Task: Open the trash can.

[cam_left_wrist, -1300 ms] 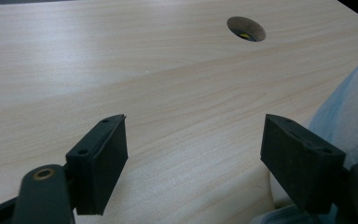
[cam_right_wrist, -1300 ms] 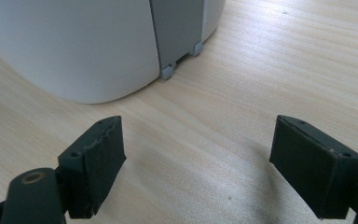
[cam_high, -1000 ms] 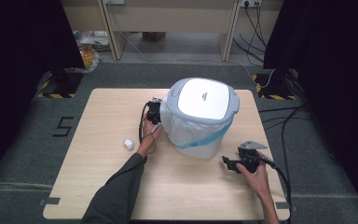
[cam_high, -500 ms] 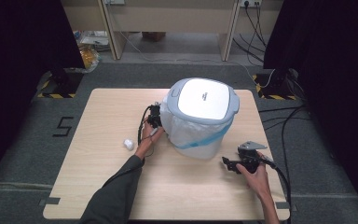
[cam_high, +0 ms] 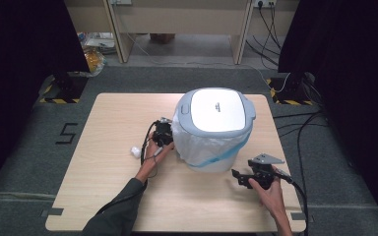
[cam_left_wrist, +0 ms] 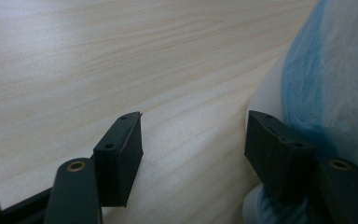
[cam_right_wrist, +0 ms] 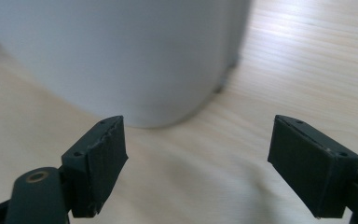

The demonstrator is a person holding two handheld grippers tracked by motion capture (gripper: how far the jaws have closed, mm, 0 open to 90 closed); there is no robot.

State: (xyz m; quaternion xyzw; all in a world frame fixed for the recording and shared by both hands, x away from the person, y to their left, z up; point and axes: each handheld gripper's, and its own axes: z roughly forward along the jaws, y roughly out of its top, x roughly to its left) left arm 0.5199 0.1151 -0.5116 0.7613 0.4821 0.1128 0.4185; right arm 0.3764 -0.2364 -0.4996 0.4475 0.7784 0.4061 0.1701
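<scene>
High view: lidded white bin (cam_high: 215, 129) with blue-tinted bag liner (cam_high: 211, 150).

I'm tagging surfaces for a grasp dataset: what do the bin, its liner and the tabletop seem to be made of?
Bin: probably moulded plastic, smooth white-grey with a soft sheen.
Liner: thin translucent plastic film, crinkled and folded, with a blue band.
Tabletop: pale wood or wood-look laminate, matte, with straight grain lines; which one is unclear.

I see a pale wooden table (cam_high: 103, 196) with fine matt grain, a smooth white plastic bin (cam_high: 216, 128) whose lid shines glossy, thin crinkled translucent blue plastic liner (cam_left_wrist: 335, 70) over its side, and matt black gripper pads (cam_right_wrist: 100, 163), slightly rough at the edges.
</scene>
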